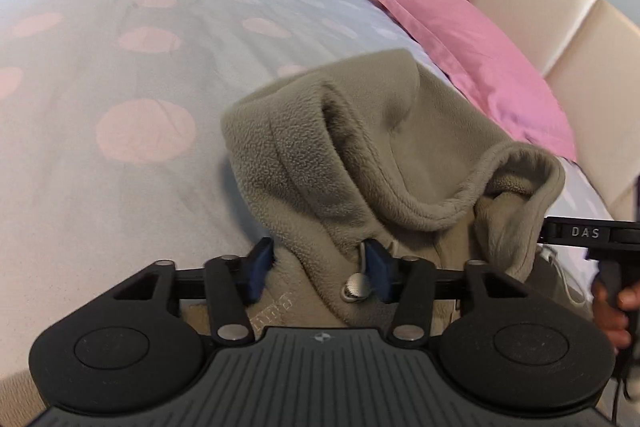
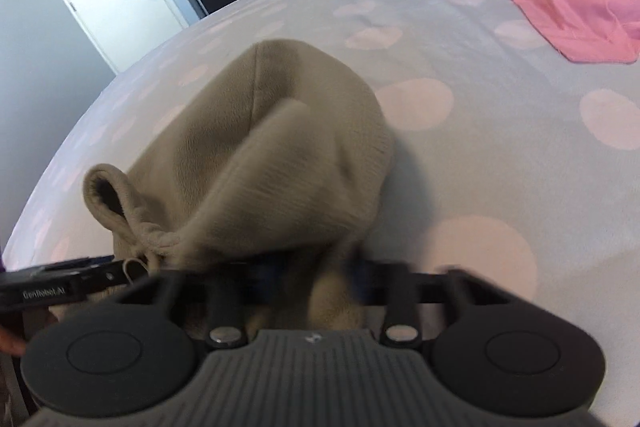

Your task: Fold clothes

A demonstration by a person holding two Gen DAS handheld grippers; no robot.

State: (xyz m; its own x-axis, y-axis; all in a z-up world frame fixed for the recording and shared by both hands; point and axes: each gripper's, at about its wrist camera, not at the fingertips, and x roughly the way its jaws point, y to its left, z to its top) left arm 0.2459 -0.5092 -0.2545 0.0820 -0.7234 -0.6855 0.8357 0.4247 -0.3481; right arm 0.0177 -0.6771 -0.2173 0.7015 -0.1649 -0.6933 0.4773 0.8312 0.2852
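Left wrist view: left tongs [image 1: 320, 269] clenched on hoodie [image 1: 360, 147], right tongs [image 2: 308, 283] too; thick fleece could slip out.

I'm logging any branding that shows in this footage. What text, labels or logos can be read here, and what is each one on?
"DAS": on the right gripper, seen from the left wrist view.
"GenRobot.AI": on the left gripper, seen from the right wrist view.
Embroidered lettering on the beige fleece hoodie, between the left fingers: partly hidden, unreadable.
Small emblem on each gripper's ribbed body: no text.

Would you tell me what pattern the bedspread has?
The bedspread is pale grey with large pink dots, clearest in the right wrist view.
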